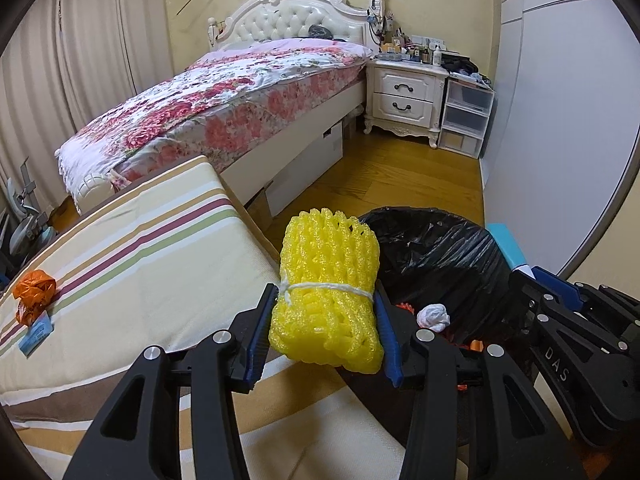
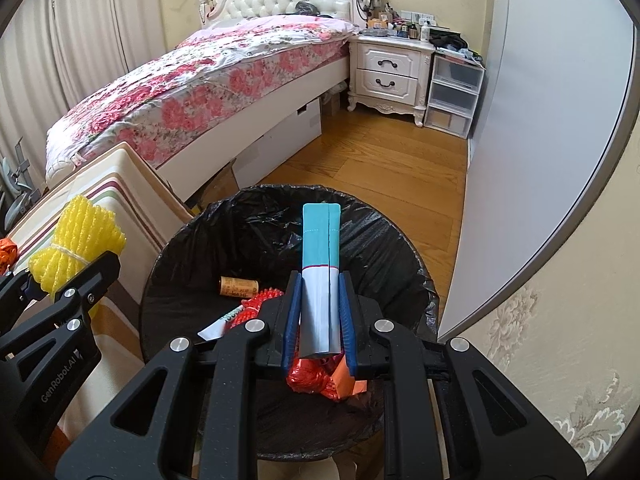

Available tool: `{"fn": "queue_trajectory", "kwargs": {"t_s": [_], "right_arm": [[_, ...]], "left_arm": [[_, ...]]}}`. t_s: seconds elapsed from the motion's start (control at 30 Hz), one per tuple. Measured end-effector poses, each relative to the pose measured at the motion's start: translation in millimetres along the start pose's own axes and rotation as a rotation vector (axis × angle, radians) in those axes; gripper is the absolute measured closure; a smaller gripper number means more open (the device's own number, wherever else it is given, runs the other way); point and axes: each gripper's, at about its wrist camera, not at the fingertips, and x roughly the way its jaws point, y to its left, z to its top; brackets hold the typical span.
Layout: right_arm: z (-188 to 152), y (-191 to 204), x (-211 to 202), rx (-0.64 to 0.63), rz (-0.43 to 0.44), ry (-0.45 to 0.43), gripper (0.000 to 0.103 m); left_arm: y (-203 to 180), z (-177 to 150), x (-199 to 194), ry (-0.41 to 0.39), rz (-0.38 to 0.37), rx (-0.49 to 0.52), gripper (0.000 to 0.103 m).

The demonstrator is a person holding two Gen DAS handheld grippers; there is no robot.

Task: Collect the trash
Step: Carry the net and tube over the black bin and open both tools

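My left gripper (image 1: 325, 322) is shut on a yellow foam net bundle (image 1: 326, 280) tied with white string, held at the left rim of the black-lined trash bin (image 1: 440, 248). The bundle (image 2: 76, 236) also shows at the left of the right wrist view. My right gripper (image 2: 320, 312) is shut on a flat teal and grey carton (image 2: 320, 264), directly above the bin (image 2: 380, 256). Inside the bin lie a brown bottle (image 2: 238, 286), red netting (image 2: 260, 304), crumpled red foil (image 2: 316, 380) and a white paper ball (image 1: 433, 317). An orange wrapper (image 1: 34, 290) lies on the striped cushion (image 1: 140, 256).
A bed with a flowered cover (image 1: 224, 96) stands behind the cushion. A white nightstand (image 1: 406, 94) and plastic drawers (image 1: 466, 116) sit at the far wall. Wooden floor (image 2: 380, 168) stretches beyond the bin; a white wardrobe door (image 2: 540, 160) runs along the right. A small blue card (image 1: 36, 334) lies by the orange wrapper.
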Motion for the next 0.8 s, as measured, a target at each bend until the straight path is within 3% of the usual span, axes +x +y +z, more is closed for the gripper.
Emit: {"fn": "queue_trajectory", "kwargs": {"t_s": [0.1, 0.2, 0.3, 0.8], "right_arm": [[-0.5, -1.6, 2.4, 0.001, 0.005, 0.007, 0.083], [-1.3, -2.2, 1.2, 0.004, -0.005, -0.004, 0.067], [-1.0, -2.2, 0.1, 0.01, -0.009, -0.008, 0.064], [-2.7, 15.8, -16.8, -0.007, -0.012, -0.022, 0.048]], "left_arm": [[-2.6, 0.8, 0.5, 0.002, 0.0, 0.008, 0.054], [-2.8, 1.3, 0.3, 0.004, 0.0, 0.008, 0.042], [-1.6, 2.0, -1.6, -0.007, 0.005, -0.004, 0.036], [31.9, -9.7, -27.3, -0.041, 0.09, -0.038, 0.029]]}}
